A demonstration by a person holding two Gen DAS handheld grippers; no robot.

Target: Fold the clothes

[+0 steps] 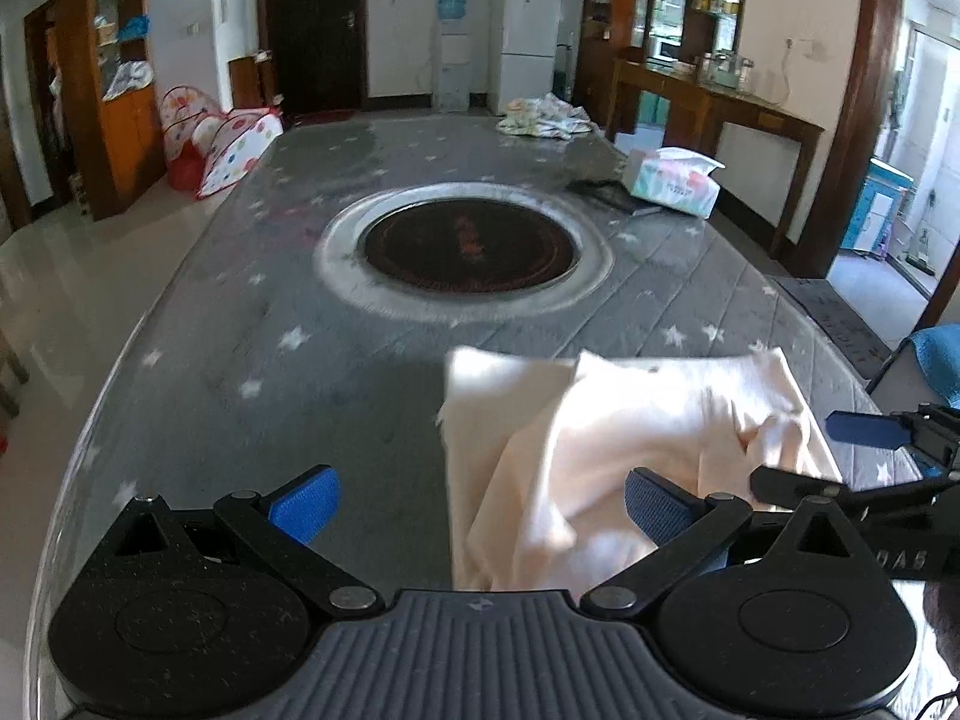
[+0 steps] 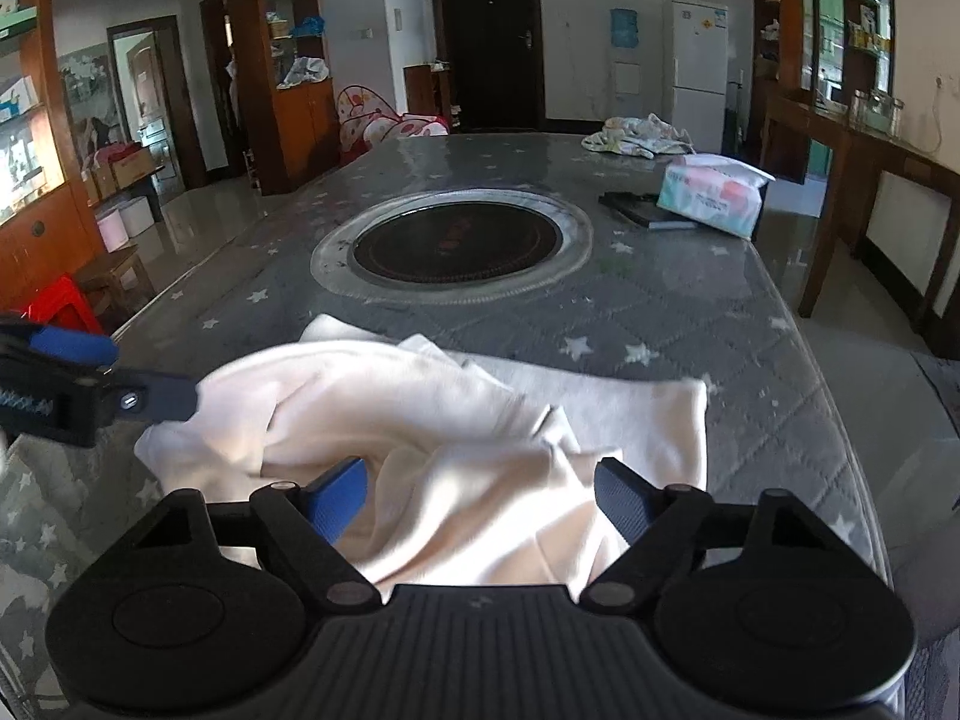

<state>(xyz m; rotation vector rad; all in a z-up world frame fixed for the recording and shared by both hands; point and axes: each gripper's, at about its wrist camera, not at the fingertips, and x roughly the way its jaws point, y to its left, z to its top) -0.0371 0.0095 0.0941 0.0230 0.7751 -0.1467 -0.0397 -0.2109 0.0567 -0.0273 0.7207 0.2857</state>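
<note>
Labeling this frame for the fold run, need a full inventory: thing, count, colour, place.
garment: 1, cream, crumpled on near table edge
table: 1, grey with white stars
induction hob: 1, black with silver ring, table centre
tissue pack: 1, white-pastel, far right of table
dark flat item: 1, black, beside tissue pack
patterned clothes: 1 pile, white-pastel, far table edge
fridge: 1, white, back wall
water dispenser: 1, white, blue bottle, left of fridge
left tongs: black, blue pads, open, at garment's left edge
right tongs: same, open, over garment
</note>
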